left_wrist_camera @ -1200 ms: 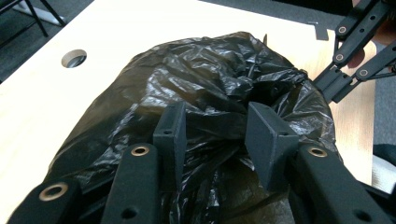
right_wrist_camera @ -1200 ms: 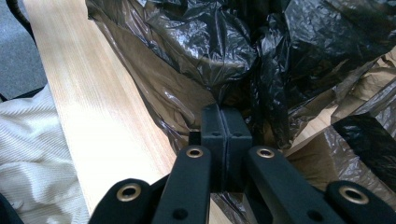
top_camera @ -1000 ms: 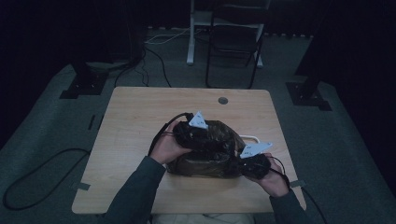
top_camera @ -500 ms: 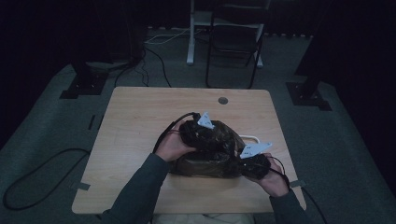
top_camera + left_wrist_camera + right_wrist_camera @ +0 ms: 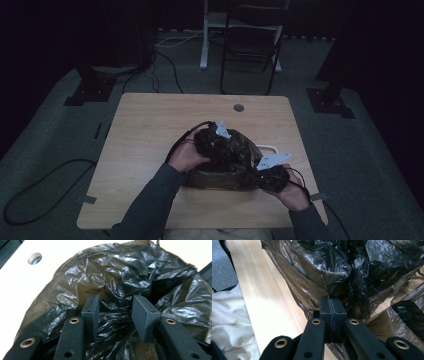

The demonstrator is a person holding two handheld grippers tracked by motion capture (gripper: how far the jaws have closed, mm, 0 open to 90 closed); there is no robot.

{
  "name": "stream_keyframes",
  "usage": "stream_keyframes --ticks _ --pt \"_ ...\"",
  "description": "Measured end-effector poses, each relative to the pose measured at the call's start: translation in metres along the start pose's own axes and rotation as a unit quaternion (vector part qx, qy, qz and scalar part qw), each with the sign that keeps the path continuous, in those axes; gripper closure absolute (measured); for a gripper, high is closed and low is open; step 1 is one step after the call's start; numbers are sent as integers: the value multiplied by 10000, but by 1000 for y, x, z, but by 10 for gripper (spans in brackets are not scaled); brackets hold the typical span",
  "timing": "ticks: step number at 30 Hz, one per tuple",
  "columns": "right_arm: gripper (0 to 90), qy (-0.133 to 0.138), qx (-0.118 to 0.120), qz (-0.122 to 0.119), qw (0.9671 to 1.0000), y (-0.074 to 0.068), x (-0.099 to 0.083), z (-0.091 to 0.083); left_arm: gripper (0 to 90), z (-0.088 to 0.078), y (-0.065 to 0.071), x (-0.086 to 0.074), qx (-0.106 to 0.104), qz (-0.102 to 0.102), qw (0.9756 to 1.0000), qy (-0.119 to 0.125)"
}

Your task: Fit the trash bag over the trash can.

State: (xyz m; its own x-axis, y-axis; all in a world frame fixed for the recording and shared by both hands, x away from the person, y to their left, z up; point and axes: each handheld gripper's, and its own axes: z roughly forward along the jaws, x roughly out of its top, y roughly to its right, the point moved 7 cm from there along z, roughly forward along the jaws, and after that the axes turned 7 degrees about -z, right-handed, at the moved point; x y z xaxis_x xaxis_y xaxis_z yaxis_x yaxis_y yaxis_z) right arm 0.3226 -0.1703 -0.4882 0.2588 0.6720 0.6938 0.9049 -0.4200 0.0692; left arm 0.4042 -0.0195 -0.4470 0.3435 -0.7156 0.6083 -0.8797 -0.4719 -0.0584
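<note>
The left gripper (image 5: 113, 312) has shifted along the black bag (image 5: 225, 160), jaws reopening astride a fold, while the right gripper's (image 5: 333, 307) jaws seem pressed together on thin, light, slippery film best pinched at bunched creases.

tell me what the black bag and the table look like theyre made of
The black bag looks like thin plastic film, glossy: it crumples into sharp wrinkles with bright glints, and shows brownish where stretched thin, so slightly see-through. The table looks like pale wood or wood-look laminate with a matte finish; straight grain lines run along it in the right gripper view, but which of the two I cannot tell.
</note>
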Motion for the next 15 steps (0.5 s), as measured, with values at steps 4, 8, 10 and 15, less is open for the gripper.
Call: stream_keyframes --ticks 4,8,10,15 --pt "900 -8 10 -14 10000 0 0 0 577 4 -3 -2 79 -31 9999 -78" --pt "900 -20 20 -28 10000 -1 0 0 575 8 -7 -4 152 -57 9997 -174" --pt "900 -31 33 -31 10000 -1 0 0 574 10 -8 -5 154 -70 9996 -205" --pt "900 -52 48 -38 10000 -2 -1 1 574 14 -10 -7 205 -85 9993 -305"
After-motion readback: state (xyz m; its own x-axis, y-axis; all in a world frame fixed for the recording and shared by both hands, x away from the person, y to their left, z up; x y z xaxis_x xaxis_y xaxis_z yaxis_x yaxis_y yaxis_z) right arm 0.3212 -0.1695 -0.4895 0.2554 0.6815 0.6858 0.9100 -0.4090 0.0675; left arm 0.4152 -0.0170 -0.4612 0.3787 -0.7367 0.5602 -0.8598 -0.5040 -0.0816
